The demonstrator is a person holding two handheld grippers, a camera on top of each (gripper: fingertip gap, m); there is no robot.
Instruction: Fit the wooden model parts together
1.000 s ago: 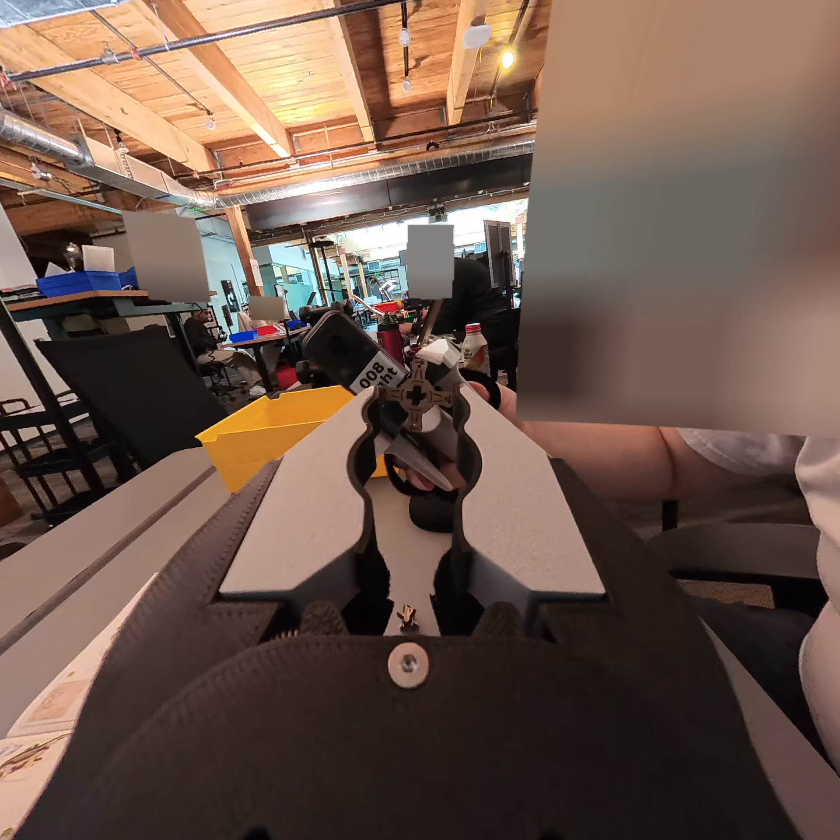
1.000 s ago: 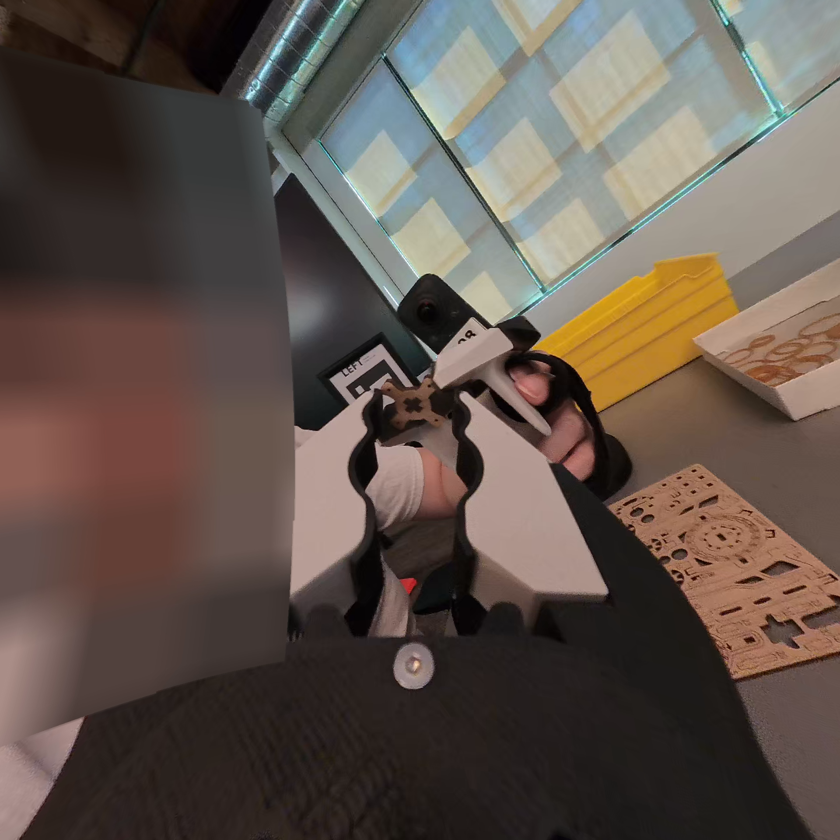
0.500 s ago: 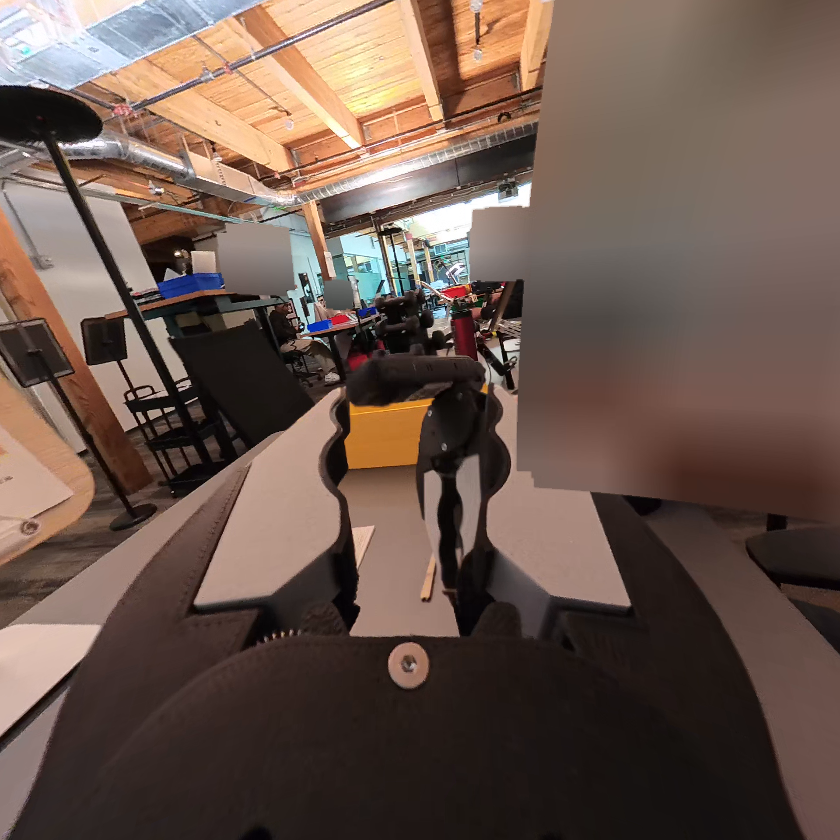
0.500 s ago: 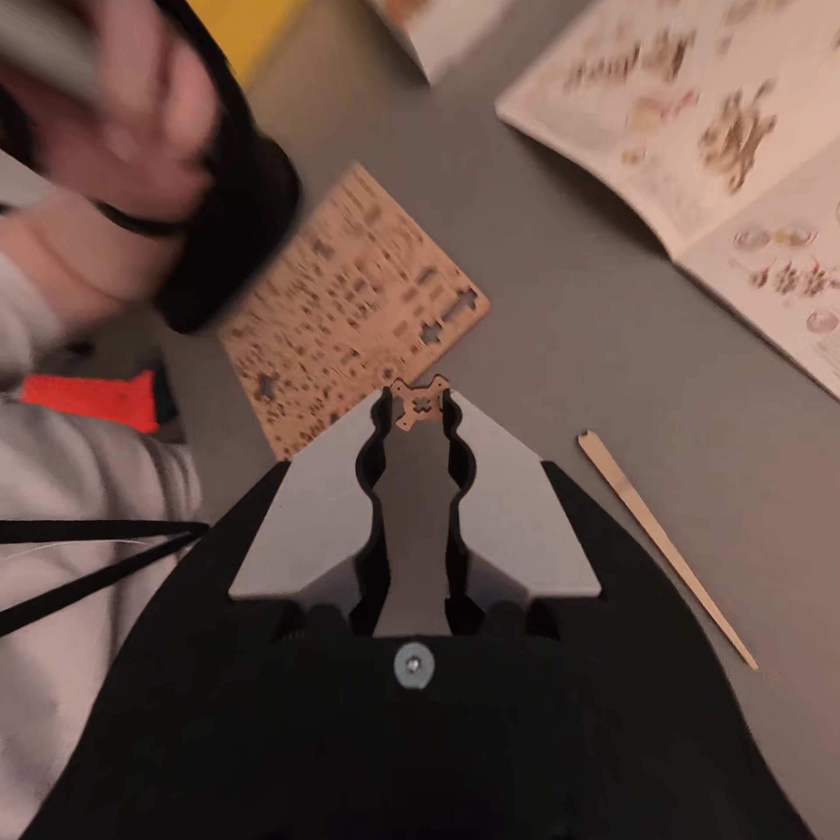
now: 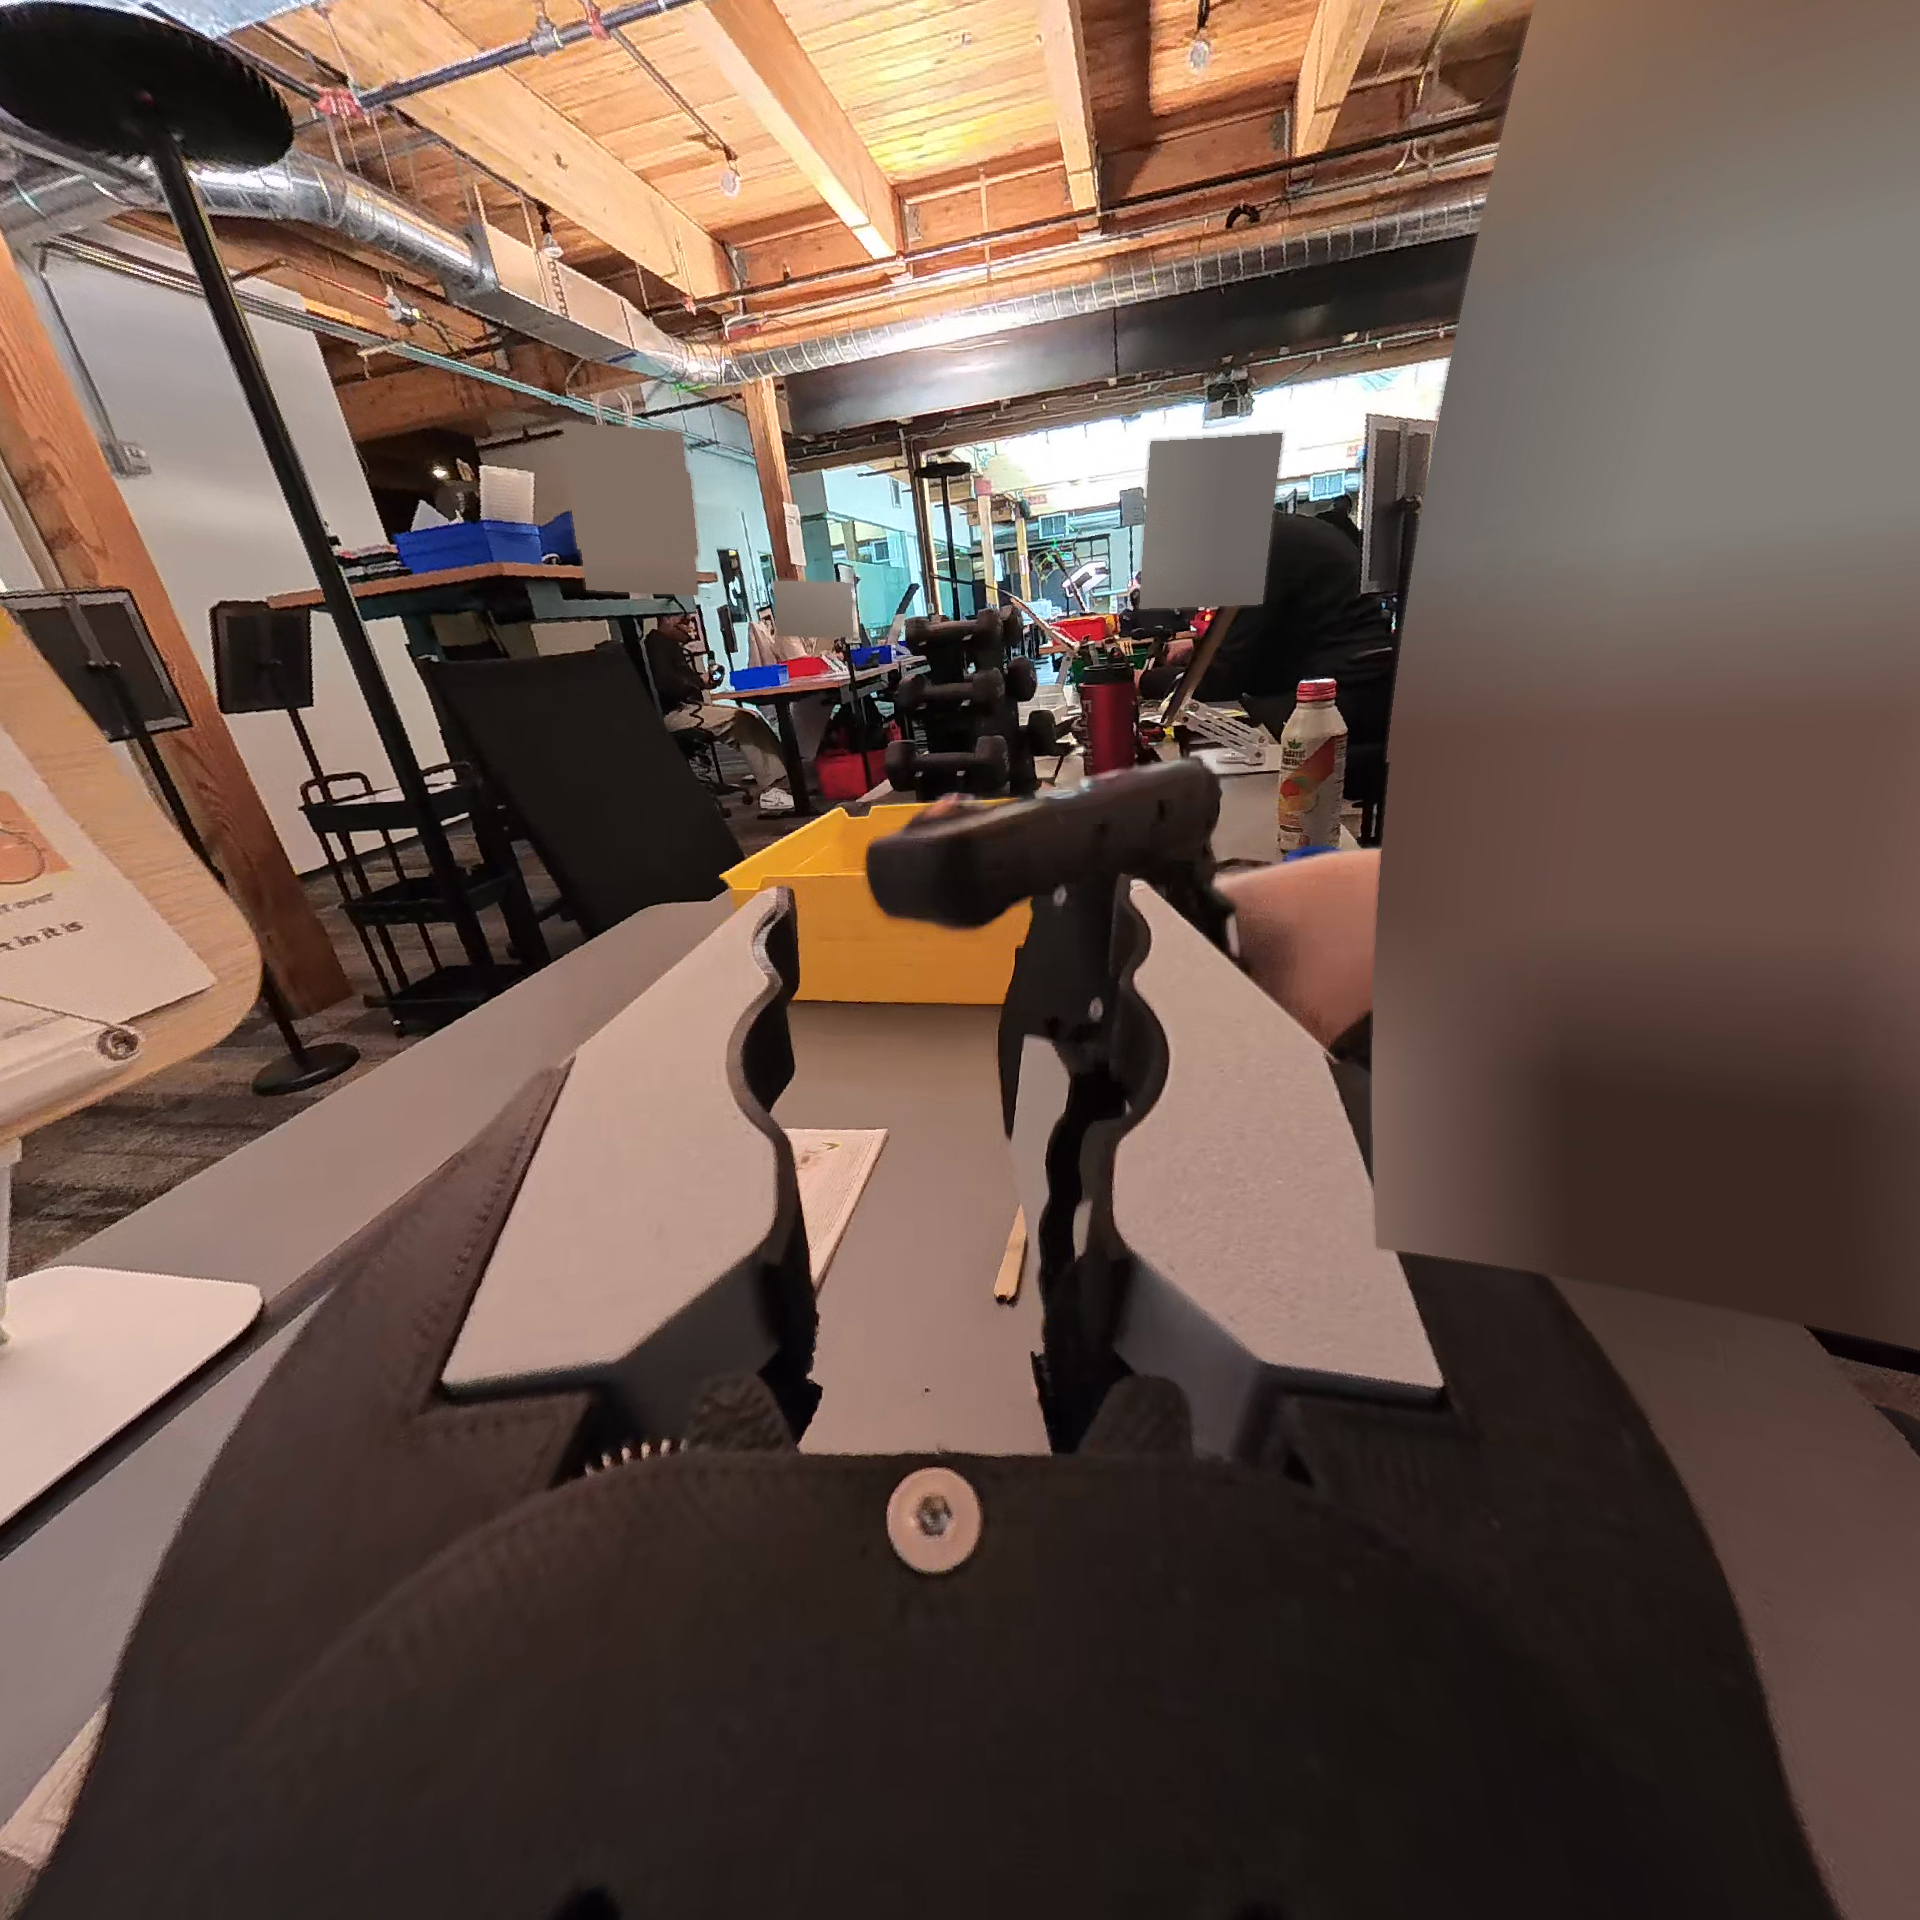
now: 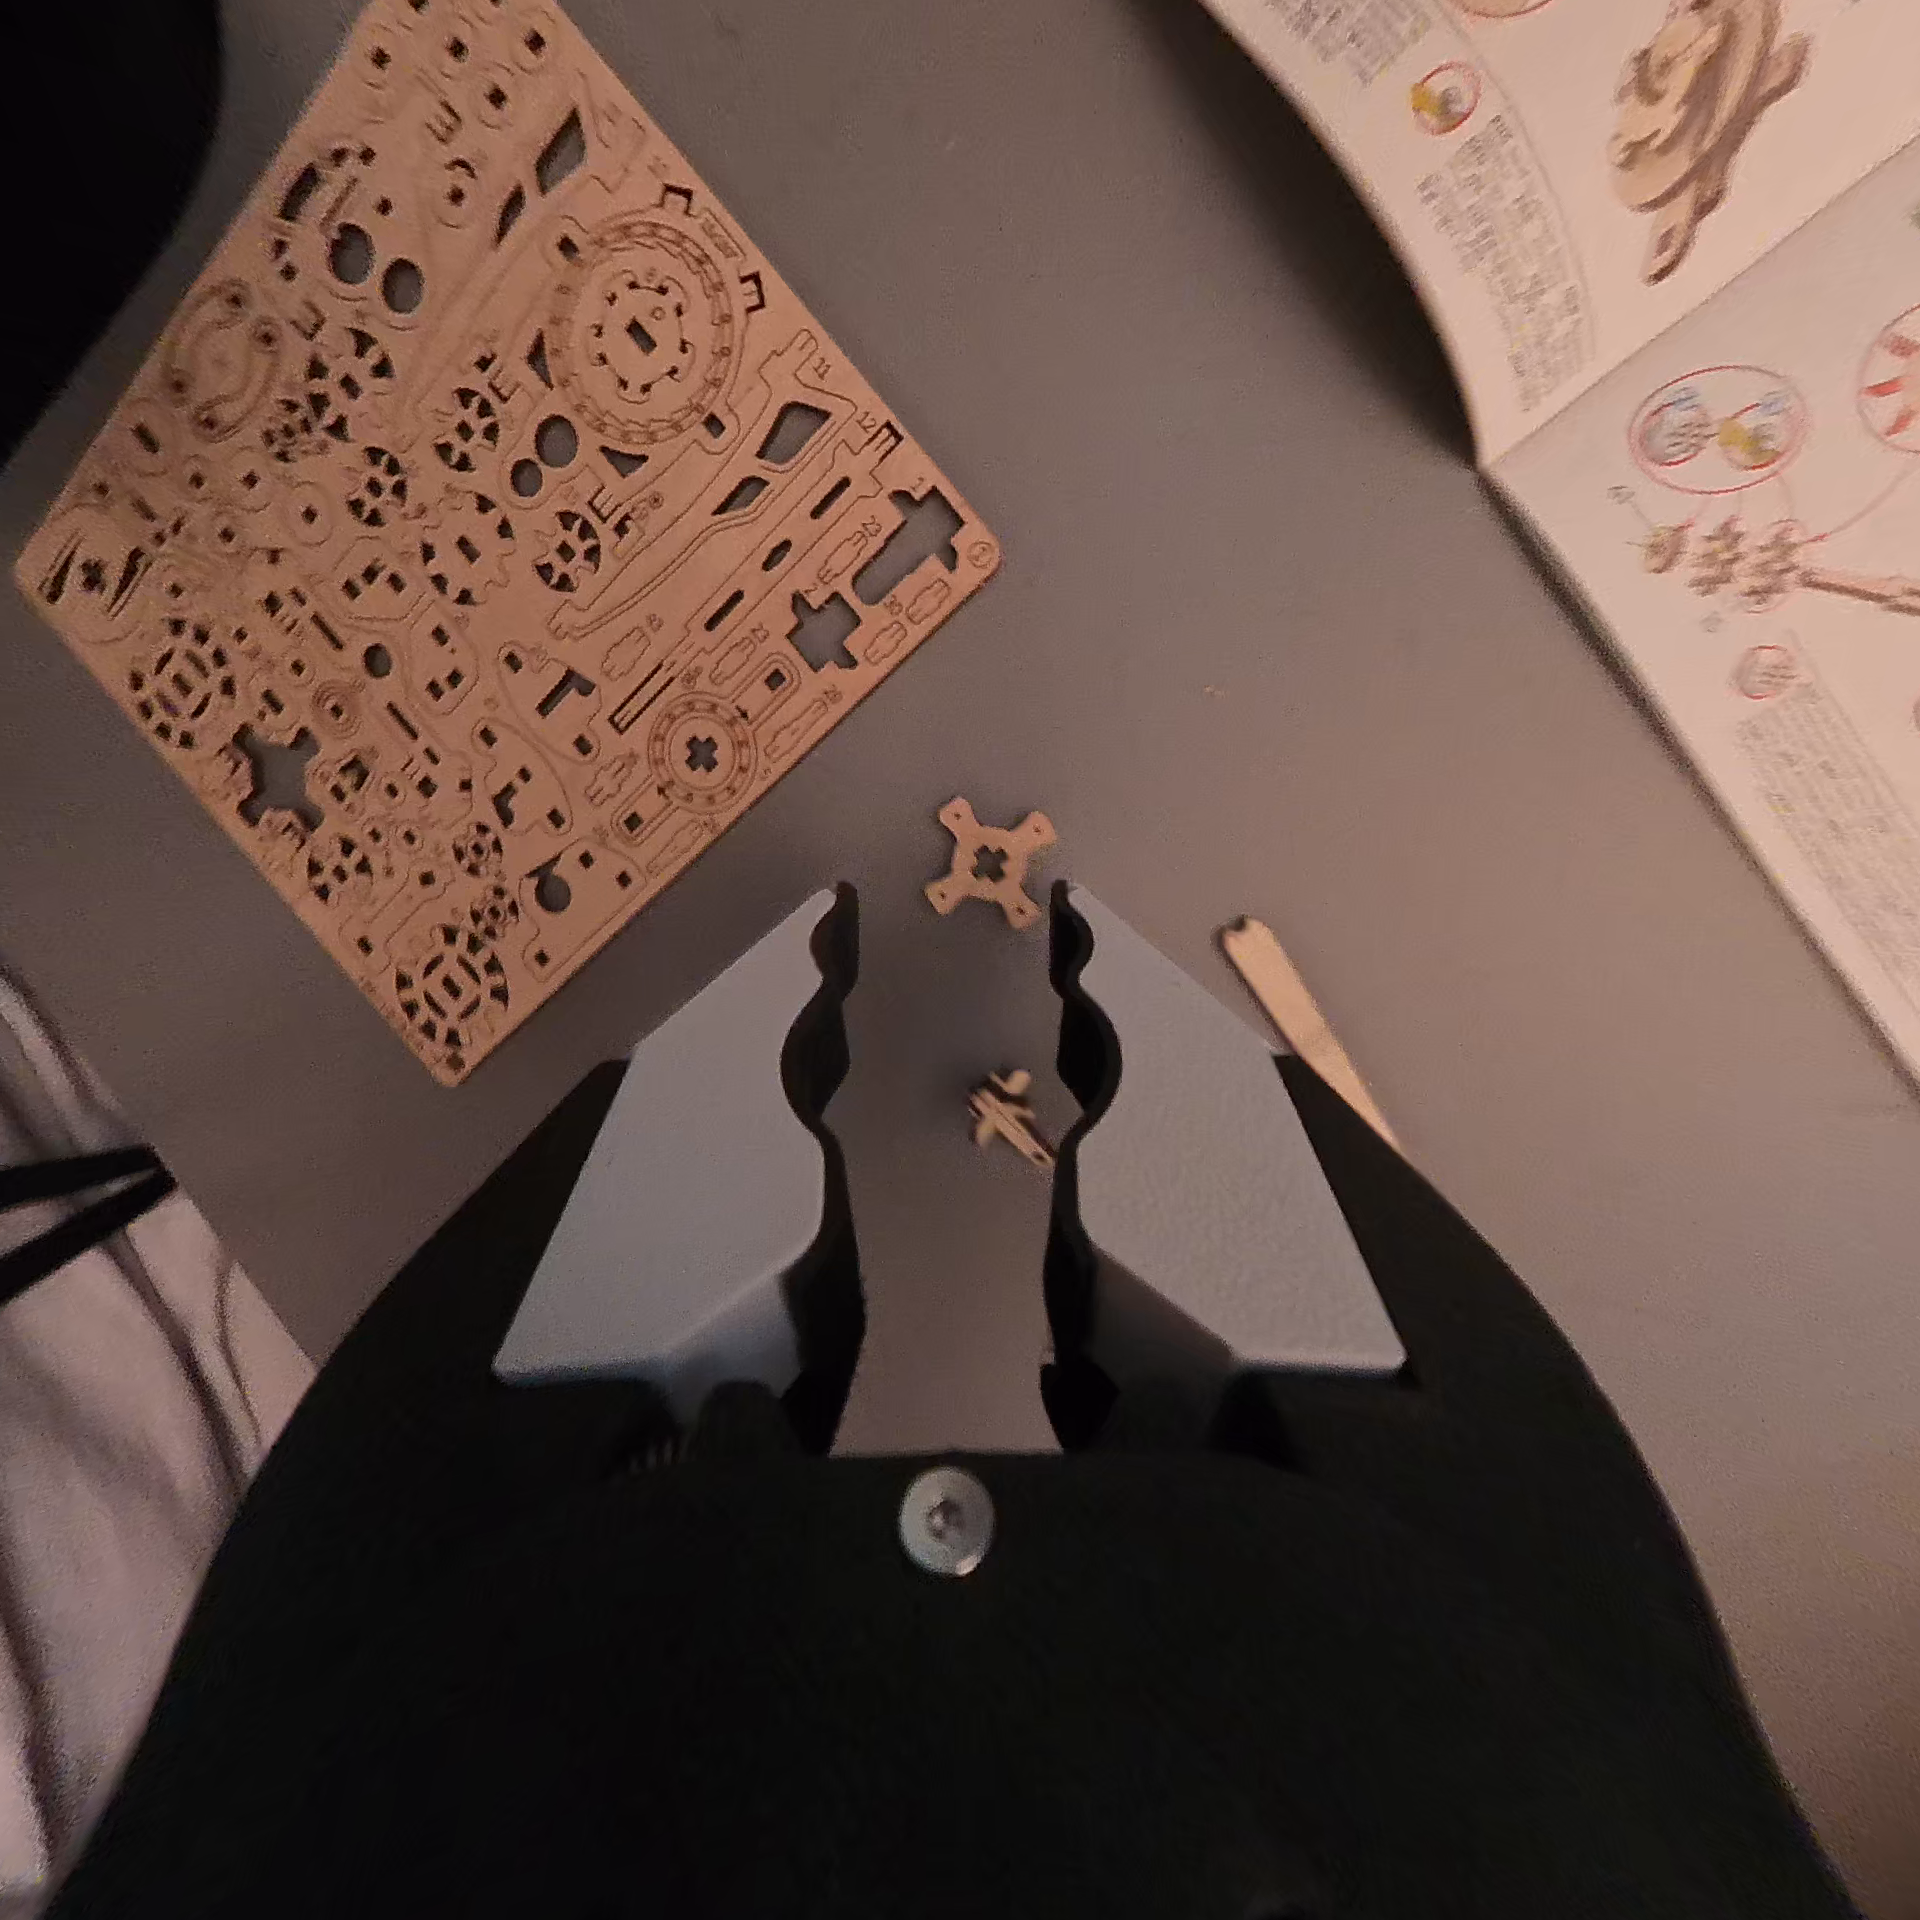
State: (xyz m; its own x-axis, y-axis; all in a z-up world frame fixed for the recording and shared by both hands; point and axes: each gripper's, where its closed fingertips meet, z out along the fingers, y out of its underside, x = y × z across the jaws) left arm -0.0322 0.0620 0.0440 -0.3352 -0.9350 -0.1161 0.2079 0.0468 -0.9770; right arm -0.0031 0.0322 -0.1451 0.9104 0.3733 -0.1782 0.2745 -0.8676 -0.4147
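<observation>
Left wrist view: left tool (image 5: 951, 914) spread, nothing between its fingers, held level over the grey tabletop (image 5: 914, 1226). Right tool (image 5: 1049, 997) seen end-on just ahead. Yellow bin (image 5: 894, 935) beyond the tips; thin wooden stick (image 5: 1010, 1257) lies on the tabletop between the fingers.

Right wrist view: right tool (image 6: 951, 899) spread, pointing down, pinching nothing. Cross-shaped wooden part (image 6: 990, 862) lies flat on the tabletop just beyond the fingertips. A second small wooden piece (image 6: 1006, 1117) lies between the fingers, near the right one. Punched parts sheet (image 6: 468, 499) to the upper left; open instruction booklet (image 6: 1662, 364) at right.
</observation>
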